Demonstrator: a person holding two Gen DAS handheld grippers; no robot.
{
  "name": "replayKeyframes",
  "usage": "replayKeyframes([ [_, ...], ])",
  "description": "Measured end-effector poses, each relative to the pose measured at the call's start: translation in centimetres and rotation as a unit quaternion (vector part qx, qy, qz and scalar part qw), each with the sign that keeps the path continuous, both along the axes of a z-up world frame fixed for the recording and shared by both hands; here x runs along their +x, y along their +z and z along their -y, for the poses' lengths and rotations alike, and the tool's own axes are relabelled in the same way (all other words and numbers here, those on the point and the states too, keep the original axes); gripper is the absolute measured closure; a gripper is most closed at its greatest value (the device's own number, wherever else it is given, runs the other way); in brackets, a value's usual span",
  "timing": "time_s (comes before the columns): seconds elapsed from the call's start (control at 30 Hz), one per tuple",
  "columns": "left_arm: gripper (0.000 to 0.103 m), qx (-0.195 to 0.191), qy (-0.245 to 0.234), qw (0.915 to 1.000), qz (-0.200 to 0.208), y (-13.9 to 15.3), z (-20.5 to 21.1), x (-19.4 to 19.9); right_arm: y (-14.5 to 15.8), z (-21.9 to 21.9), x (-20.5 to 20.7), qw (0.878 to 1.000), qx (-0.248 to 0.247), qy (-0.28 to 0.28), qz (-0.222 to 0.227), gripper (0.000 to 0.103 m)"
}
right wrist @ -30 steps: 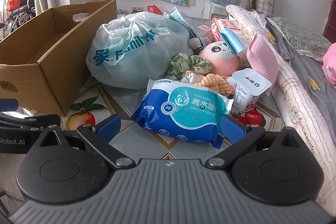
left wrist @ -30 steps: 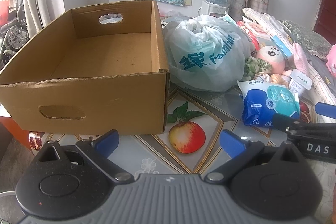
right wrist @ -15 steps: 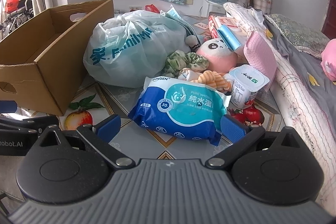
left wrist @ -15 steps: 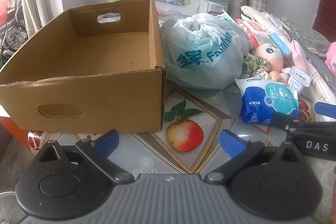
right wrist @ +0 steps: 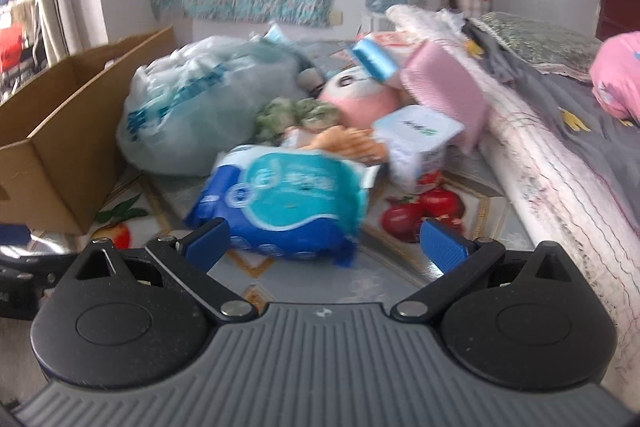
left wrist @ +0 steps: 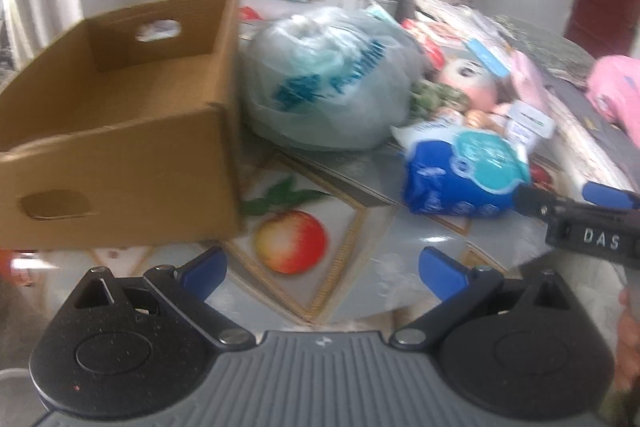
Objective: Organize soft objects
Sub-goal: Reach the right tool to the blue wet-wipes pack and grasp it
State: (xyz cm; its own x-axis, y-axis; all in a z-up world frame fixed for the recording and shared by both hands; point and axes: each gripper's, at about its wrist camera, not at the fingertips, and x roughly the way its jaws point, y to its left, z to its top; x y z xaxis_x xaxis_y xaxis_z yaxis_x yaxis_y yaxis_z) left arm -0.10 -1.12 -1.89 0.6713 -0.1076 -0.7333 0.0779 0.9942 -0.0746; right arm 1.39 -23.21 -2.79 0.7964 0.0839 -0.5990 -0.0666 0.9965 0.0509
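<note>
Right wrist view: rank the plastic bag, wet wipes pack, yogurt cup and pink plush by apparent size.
1. plastic bag
2. wet wipes pack, though it lies nearer the camera, so this is unsure
3 and 4. pink plush and yogurt cup: alike, and the plush is partly hidden.

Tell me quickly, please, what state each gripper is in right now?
Left gripper: open, holding nothing.
Right gripper: open, holding nothing; wipes pack just ahead.
</note>
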Motion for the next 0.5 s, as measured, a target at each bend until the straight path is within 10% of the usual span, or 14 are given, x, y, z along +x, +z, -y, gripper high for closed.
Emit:
replayKeyframes([
  [0.5, 0.009, -0.055, -0.117, 0.9908, 0.04, -2.3, 4.7, 2.0, -1.8, 5.5, 5.4, 0.989, 0.131, 0.043, 0.053, 0.016],
])
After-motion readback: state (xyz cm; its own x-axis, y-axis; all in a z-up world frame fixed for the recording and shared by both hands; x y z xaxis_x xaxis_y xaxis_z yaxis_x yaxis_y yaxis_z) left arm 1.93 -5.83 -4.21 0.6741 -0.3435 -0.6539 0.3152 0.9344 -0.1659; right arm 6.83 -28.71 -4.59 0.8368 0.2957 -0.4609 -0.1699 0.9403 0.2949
